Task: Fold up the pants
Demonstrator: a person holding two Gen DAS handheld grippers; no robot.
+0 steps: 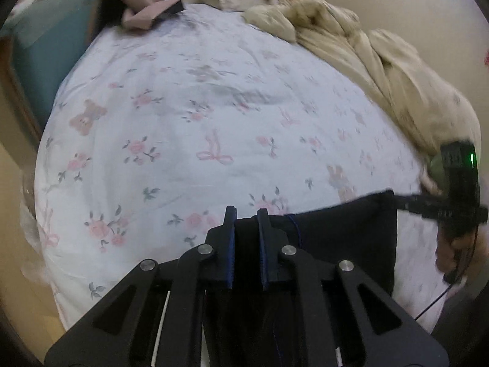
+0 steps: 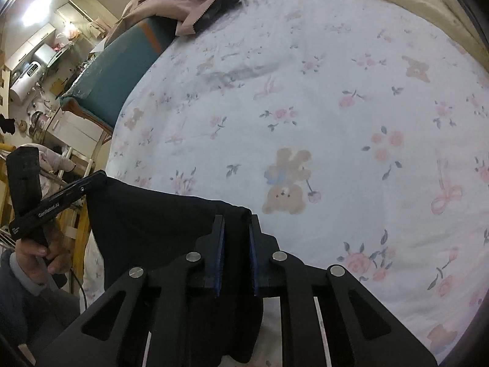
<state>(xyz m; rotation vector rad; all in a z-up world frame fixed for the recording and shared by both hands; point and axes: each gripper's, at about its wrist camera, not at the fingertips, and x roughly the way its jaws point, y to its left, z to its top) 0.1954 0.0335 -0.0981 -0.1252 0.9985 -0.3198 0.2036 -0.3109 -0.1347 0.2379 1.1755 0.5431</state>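
Observation:
The black pants (image 1: 345, 232) hang stretched between my two grippers above the near edge of the bed. My left gripper (image 1: 247, 214) is shut on one end of the top edge, with the cloth bunched between its blue pads. My right gripper (image 2: 235, 221) is shut on the other end of the same edge of the pants (image 2: 152, 217). In the left wrist view the right gripper (image 1: 397, 202) shows at the far right, its fingers pinching the cloth. In the right wrist view the left gripper (image 2: 97, 179) shows at the left, held by a hand.
The bed is covered by a white floral sheet (image 1: 214, 116) with bear prints. A beige duvet (image 1: 382, 61) is piled along its far right side. A pink and black garment (image 1: 143, 3) lies at the far left corner, next to a teal chair (image 2: 122, 70).

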